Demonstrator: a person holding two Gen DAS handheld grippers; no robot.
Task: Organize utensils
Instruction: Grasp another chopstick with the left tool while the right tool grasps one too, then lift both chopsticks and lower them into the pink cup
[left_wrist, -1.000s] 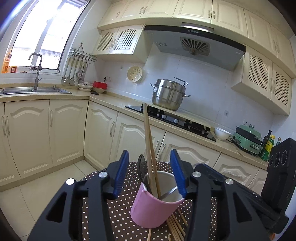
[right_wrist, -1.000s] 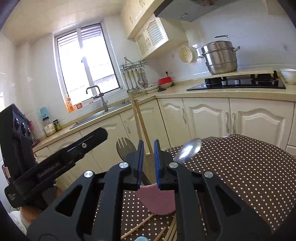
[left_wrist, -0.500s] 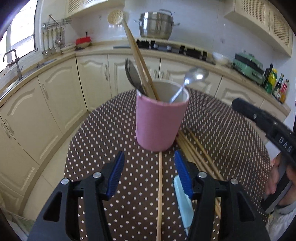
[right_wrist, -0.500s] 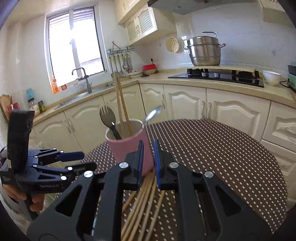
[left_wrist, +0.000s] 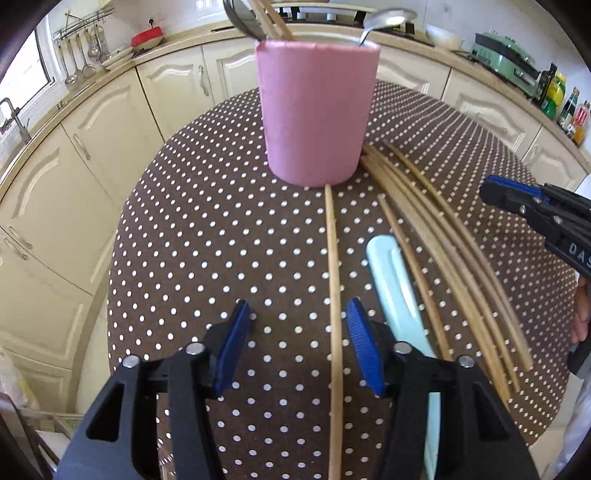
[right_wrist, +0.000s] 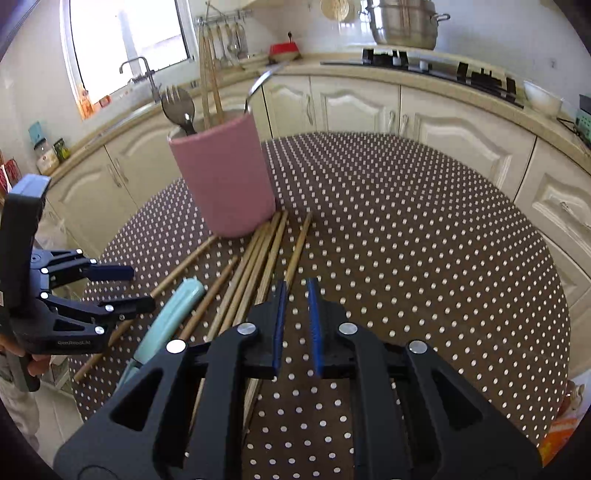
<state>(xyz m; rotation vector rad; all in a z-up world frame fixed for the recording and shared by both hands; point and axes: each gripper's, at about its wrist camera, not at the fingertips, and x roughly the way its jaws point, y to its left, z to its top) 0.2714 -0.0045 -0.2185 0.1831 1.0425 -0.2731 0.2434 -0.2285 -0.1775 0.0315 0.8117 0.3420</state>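
A pink cup (left_wrist: 317, 110) stands upright on the dotted table; it also shows in the right wrist view (right_wrist: 225, 173). It holds a dark spork (right_wrist: 179, 109), a metal spoon (right_wrist: 260, 83) and two chopsticks (right_wrist: 208, 77). Several loose bamboo chopsticks (left_wrist: 436, 236) and a pale blue utensil handle (left_wrist: 397, 288) lie in front of the cup. One single chopstick (left_wrist: 334, 295) runs between the fingers of my open, empty left gripper (left_wrist: 297, 314). My right gripper (right_wrist: 295, 291) is nearly shut and empty, just above the chopstick pile (right_wrist: 258, 266).
The round table with a brown polka-dot cloth (right_wrist: 406, 221) drops off at its edges. Cream kitchen cabinets (left_wrist: 74, 155) and a counter with a hob and steel pot (right_wrist: 402, 22) surround it. Bottles and a green appliance (left_wrist: 506, 48) stand far right.
Both grippers have pulled back and down from the cup. The cup now stands on the table, farther away, and the loose chopsticks lie under both grippers.
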